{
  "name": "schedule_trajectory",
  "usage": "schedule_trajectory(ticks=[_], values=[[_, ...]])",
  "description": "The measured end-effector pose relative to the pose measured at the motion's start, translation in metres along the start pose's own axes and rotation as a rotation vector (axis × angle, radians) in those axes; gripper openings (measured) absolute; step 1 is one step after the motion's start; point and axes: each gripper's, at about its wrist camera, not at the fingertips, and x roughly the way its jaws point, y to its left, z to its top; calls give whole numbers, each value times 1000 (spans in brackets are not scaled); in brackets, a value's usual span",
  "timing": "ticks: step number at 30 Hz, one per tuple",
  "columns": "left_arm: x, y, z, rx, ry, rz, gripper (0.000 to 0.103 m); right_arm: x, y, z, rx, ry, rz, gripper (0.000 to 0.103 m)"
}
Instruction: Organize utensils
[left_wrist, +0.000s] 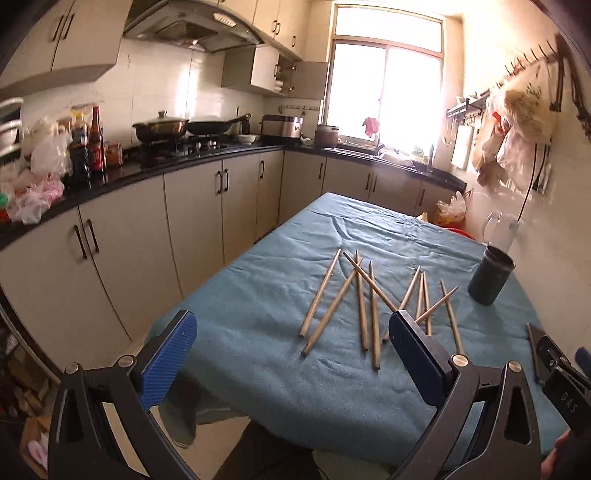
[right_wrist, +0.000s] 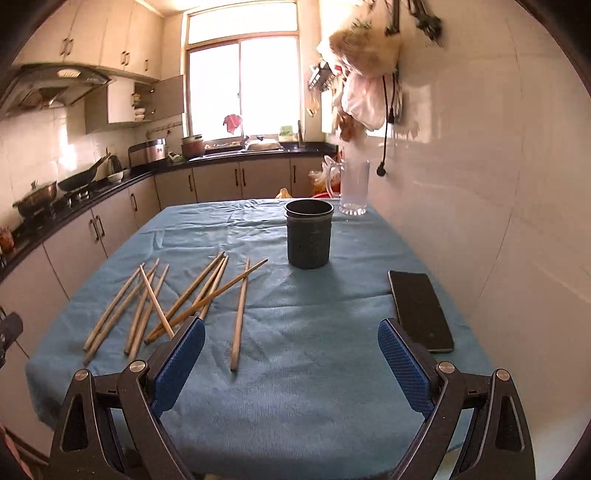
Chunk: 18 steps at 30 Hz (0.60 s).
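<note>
The loose wooden chopsticks lay scattered and crossing on the blue cloth-covered surface, left of the dark cylindrical holder – which stood upright farther back, well apart from them. A black phone lay flat near the right edge, with a clear glass jug behind the holder. The left gripper and the right gripper both hovered at the near edge, jaws wide apart and gripping nothing.

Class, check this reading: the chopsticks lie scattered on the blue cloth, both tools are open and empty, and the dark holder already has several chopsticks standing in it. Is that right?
One detail is wrong. The dark holder is empty: the right wrist view looks into its open mouth and no chopsticks stand there. The chopsticks do lie scattered on the blue cloth, and the left tool and right tool are open and empty.
</note>
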Motion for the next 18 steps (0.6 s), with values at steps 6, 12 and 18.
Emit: schedule_trajectory(ticks=[6,12,18], values=[[11,-10,-2,45,36,2,103,5,8,0,-51,-1,-6,97],[12,-6,-5,34,46,8,103,6,12,-5,-67,12,-5,97],[17,-6,-6,32,67,15,103,9,10,-6,-70,26,-16,97]])
